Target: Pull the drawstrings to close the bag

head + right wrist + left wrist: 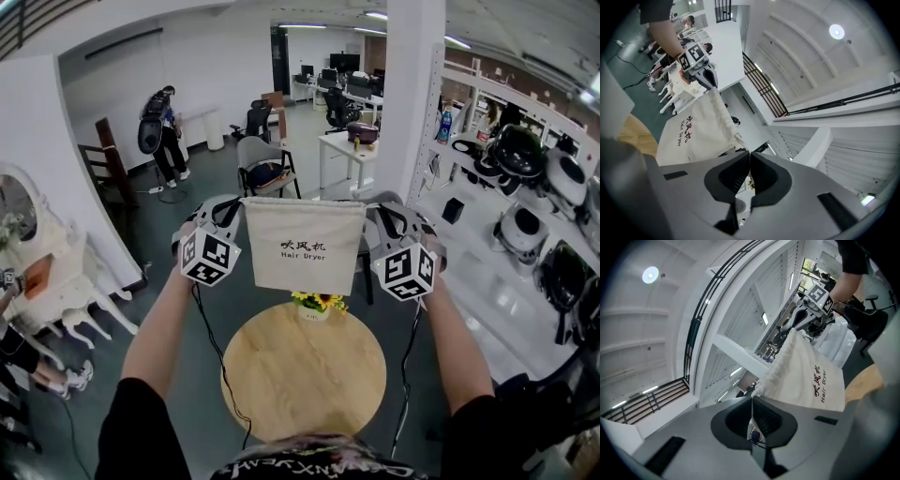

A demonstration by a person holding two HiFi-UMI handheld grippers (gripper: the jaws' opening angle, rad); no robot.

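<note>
Above the round wooden tabletop (305, 375), the cream Hair Dryer bag (303, 246) hangs in mid-air, stretched between both tongs. The left tongs (752, 397) and right tongs (749, 153) are each pinched tight on the drawstrings (739, 139) at its top corners. The mouth looks barely gathered, so most of the pulling seems left.

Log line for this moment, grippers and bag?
left gripper shut on drawstring | right gripper shut on drawstring | Hair Dryer bag hanging between them, round wooden table below
</note>
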